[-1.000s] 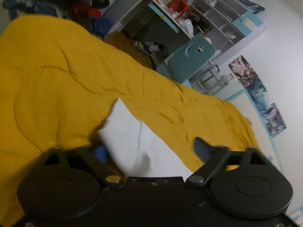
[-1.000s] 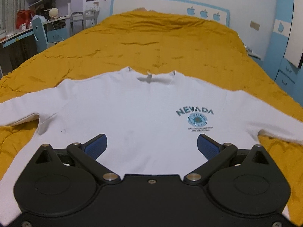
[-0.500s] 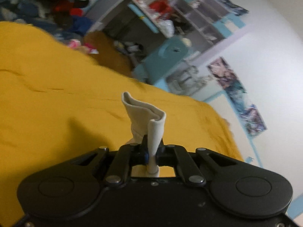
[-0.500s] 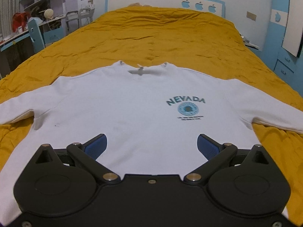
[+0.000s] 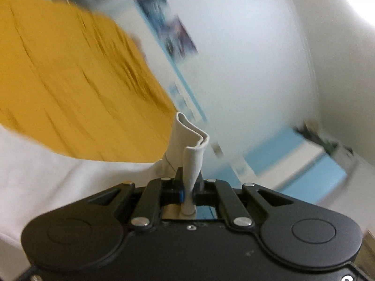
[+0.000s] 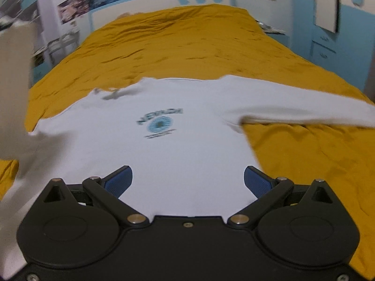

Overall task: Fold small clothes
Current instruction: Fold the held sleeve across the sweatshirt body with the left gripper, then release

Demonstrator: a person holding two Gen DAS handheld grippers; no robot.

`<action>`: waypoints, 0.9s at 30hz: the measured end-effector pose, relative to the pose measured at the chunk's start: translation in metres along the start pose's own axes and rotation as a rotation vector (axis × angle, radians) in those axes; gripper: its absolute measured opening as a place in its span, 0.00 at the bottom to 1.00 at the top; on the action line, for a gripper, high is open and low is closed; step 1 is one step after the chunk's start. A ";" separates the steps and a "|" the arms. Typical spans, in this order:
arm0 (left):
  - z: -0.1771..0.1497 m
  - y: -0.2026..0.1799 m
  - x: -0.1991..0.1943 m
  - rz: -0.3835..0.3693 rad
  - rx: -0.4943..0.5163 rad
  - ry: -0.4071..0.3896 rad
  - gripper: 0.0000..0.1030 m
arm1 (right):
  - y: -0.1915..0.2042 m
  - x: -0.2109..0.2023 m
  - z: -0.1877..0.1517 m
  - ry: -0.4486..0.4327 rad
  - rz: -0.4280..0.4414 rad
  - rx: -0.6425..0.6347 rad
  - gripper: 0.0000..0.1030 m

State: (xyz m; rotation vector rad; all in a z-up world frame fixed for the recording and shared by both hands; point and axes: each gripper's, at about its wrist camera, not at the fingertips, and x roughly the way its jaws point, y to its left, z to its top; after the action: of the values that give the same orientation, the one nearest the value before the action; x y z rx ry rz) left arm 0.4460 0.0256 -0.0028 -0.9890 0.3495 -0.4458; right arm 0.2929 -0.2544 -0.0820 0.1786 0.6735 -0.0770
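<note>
My left gripper (image 5: pixel 188 188) is clamped tight on the cuff (image 5: pixel 191 140) of the white sweatshirt (image 6: pixel 164 145) — the ribbed end stands up out of the pinched jaws in a folded loop, and the sleeve trails down and away to the left of it. That view is smeared with blur, showing the mustard-yellow bedspread (image 5: pixel 70 82) tilted behind the cuff, and beyond it a pale wall with posters too streaked to read.

My right gripper (image 6: pixel 187 180) has its jaws wide apart, blue pads (image 6: pixel 118 181) showing on both sides, with nothing between them. It hangs over the lower part of the sweatshirt, which lies face up on the bedspread with its printed blue logo (image 6: pixel 160 123) toward the middle of the chest. The far sleeve (image 6: pixel 304 107) stretches out flat to the right across the yellow cover. At the left edge of this view the other sleeve rises off the bed as a blurred pale band (image 6: pixel 16 89) — lifted, not lying flat. The headboard (image 6: pixel 164 2) with blue apple shapes stands at the far end of the bed.
</note>
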 end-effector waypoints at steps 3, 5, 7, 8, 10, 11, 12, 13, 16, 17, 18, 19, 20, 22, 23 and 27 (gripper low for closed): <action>-0.051 -0.001 0.066 -0.016 -0.043 0.186 0.39 | -0.020 -0.002 0.001 0.001 -0.019 0.041 1.00; -0.076 0.005 0.088 -0.012 -0.085 0.283 0.49 | -0.030 -0.003 0.002 -0.002 -0.030 0.060 1.00; -0.085 0.008 0.083 0.011 -0.058 0.288 0.50 | -0.037 -0.002 0.002 -0.008 -0.033 0.066 1.00; -0.081 0.011 0.076 0.029 -0.034 0.275 0.54 | -0.039 0.000 0.004 -0.014 -0.029 0.064 1.00; -0.066 0.024 0.052 0.094 0.021 0.238 0.66 | -0.040 0.004 0.008 -0.030 -0.011 0.058 1.00; -0.059 0.032 0.038 0.144 0.054 0.212 0.71 | -0.039 0.008 0.012 -0.044 0.018 0.058 1.00; -0.053 0.038 0.029 0.189 0.085 0.195 0.71 | -0.040 0.012 0.015 -0.054 0.046 0.060 1.00; -0.046 0.048 0.017 0.233 0.111 0.187 0.71 | -0.041 0.019 0.019 -0.060 0.078 0.068 1.00; -0.030 0.089 -0.019 0.352 0.130 0.173 0.71 | -0.044 0.050 0.033 -0.065 0.120 0.123 0.93; -0.029 0.096 -0.022 0.377 0.118 0.174 0.71 | -0.045 0.065 0.038 -0.064 0.129 0.155 0.90; -0.029 0.108 -0.027 0.398 0.101 0.178 0.71 | -0.045 0.074 0.041 -0.057 0.137 0.179 0.78; -0.029 0.118 -0.030 0.418 0.090 0.182 0.71 | -0.046 0.089 0.045 -0.040 0.157 0.217 0.68; -0.023 0.130 -0.032 0.440 0.078 0.183 0.71 | -0.046 0.103 0.048 -0.016 0.172 0.257 0.64; -0.023 0.147 -0.032 0.462 0.062 0.190 0.71 | -0.040 0.125 0.050 0.030 0.186 0.329 0.59; -0.023 0.154 -0.031 0.481 0.060 0.193 0.71 | -0.039 0.133 0.048 0.046 0.160 0.353 0.59; -0.025 0.175 -0.057 0.509 0.076 0.210 0.71 | -0.033 0.155 0.050 0.055 0.086 0.393 0.59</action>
State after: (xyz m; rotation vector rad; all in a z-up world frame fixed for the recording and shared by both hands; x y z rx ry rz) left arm 0.4207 0.1191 -0.1615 -0.7450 0.7470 -0.0969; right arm 0.4399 -0.2978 -0.1455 0.5889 0.7002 -0.1223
